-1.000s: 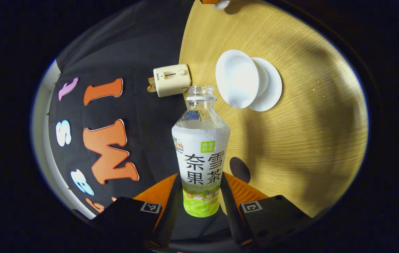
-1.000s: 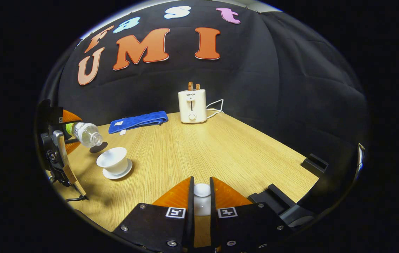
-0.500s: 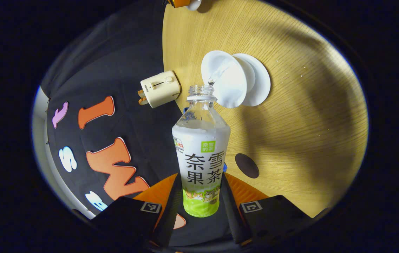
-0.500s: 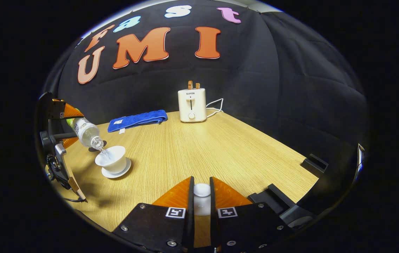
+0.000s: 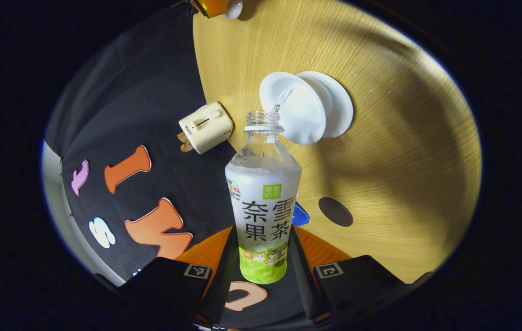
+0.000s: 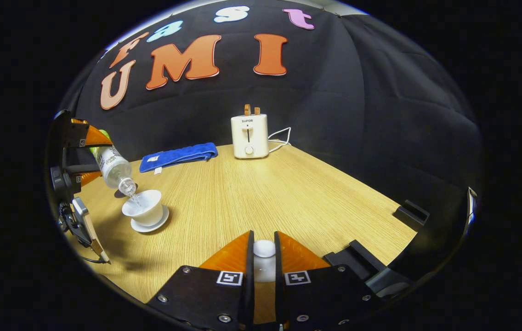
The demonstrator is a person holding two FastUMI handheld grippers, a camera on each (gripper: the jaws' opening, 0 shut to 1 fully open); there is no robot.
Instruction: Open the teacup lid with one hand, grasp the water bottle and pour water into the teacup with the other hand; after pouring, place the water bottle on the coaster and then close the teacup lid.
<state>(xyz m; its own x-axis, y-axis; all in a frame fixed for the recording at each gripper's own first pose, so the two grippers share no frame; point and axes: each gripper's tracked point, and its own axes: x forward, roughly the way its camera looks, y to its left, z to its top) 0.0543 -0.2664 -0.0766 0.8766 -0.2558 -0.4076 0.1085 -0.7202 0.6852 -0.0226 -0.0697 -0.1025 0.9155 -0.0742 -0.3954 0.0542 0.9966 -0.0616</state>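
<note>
Between my left tool's [image 5: 261, 257] fingers sits the clear plastic water bottle with a white-and-green label [image 5: 263, 202], clamped low on its body and tipped so its open neck hangs just over the white porcelain teacup on its saucer [image 5: 294, 106], a thin stream falling in. It should be light, slick and squeezable, so I'd grip the labelled waist. My right tool [image 6: 263, 262] is clenched on the white teacup lid [image 6: 264, 249], fragile, above the wooden counter [image 6: 288, 193].

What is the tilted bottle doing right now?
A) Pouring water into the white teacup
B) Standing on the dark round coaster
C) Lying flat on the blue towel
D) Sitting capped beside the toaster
A: the water bottle tilts over the teacup, a thin stream falling from its open mouth.
</note>
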